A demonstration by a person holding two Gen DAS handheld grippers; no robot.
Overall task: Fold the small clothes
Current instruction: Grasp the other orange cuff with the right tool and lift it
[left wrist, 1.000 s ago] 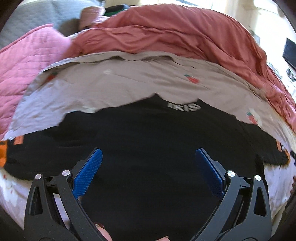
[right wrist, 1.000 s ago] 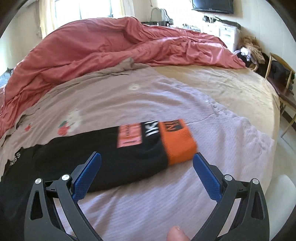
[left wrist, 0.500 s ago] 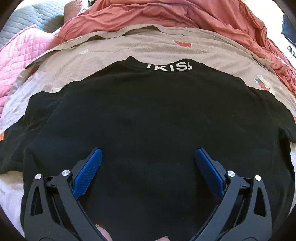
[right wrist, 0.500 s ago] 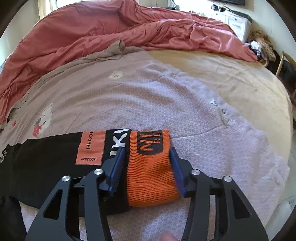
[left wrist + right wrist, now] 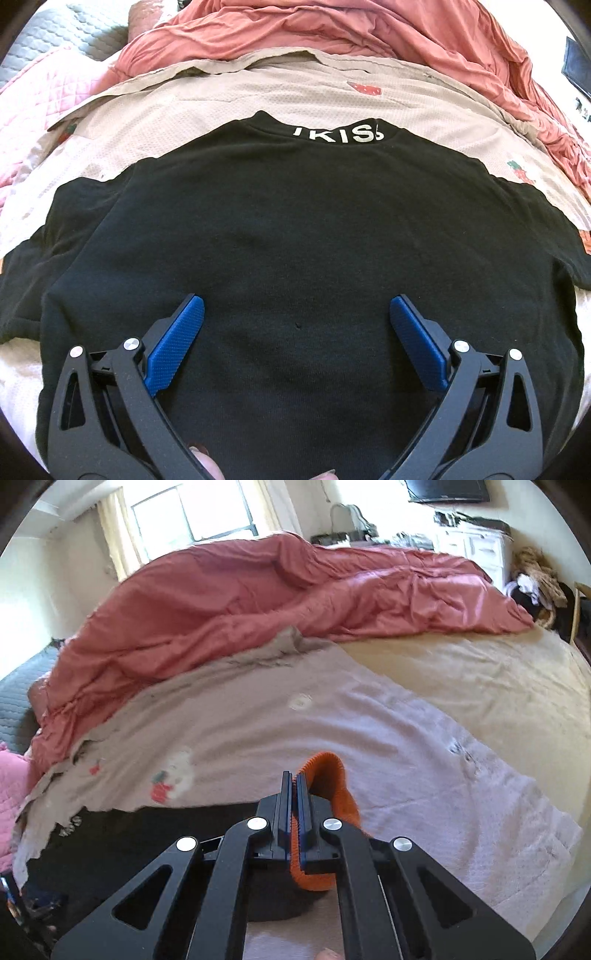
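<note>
A black sweatshirt point(image 5: 295, 240) with white letters at its collar lies flat, back up, on a beige printed sheet point(image 5: 258, 96). My left gripper point(image 5: 295, 314) hovers low over the sweatshirt's lower back, open, nothing between its blue pads. In the right wrist view the sweatshirt's orange ribbed cuff point(image 5: 332, 786) is pinched between the blue pads and lifted off the sheet point(image 5: 406, 738). My right gripper point(image 5: 293, 779) is shut on that cuff. The black sleeve point(image 5: 129, 834) trails away to the left beneath it.
A rumpled salmon-red duvet point(image 5: 258, 590) is heaped along the far side of the bed. A pink quilted cover point(image 5: 44, 85) lies at the left. Bare tan mattress point(image 5: 480, 686) shows at the right, with a chair and a clothes pile beyond.
My right gripper came down over the orange cuff, shut on it and raised it. My left gripper sank closer to the sweatshirt's back, then held still, open throughout.
</note>
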